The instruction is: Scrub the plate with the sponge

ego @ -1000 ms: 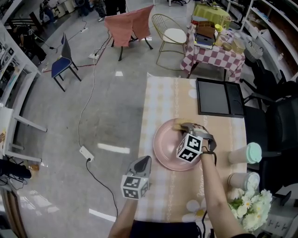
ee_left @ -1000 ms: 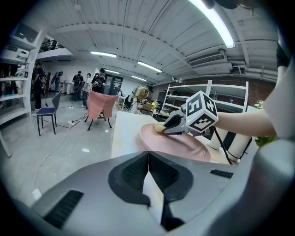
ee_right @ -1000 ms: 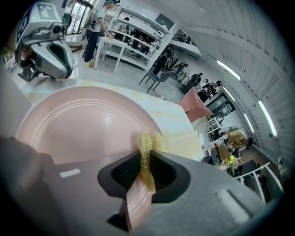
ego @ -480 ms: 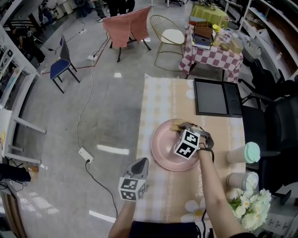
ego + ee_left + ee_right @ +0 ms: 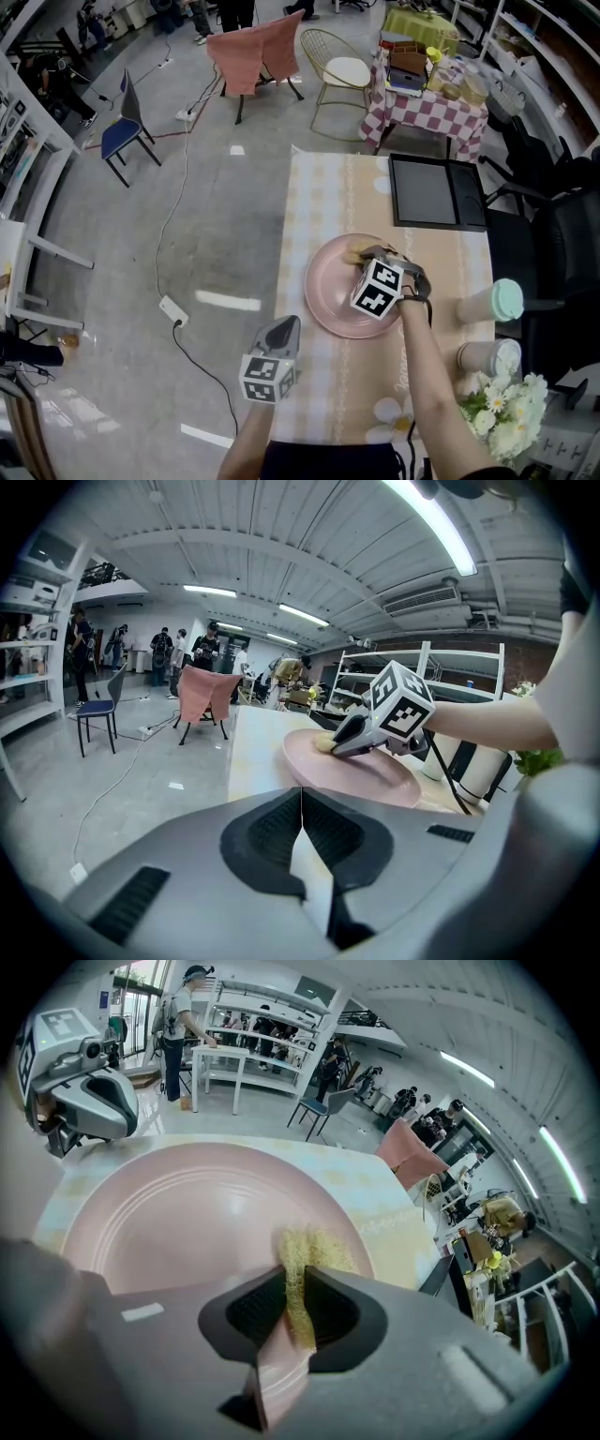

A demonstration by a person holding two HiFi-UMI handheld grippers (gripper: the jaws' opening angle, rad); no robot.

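While on plate (image 5: 178, 1213), sponge (image 5: 319, 1246) in gripper (image 5: 294, 1290).

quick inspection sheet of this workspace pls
surface: table, pale checked cloth
job's things: pink plate on the table; yellow sponge at its far rim
clutter: black tray, lidded cups, flowers
grippers: right gripper shut on the sponge; left gripper shut, empty, near the table's left edge
cables: power strip with cord on the floor
surroundings: chairs, checked side table, people far off
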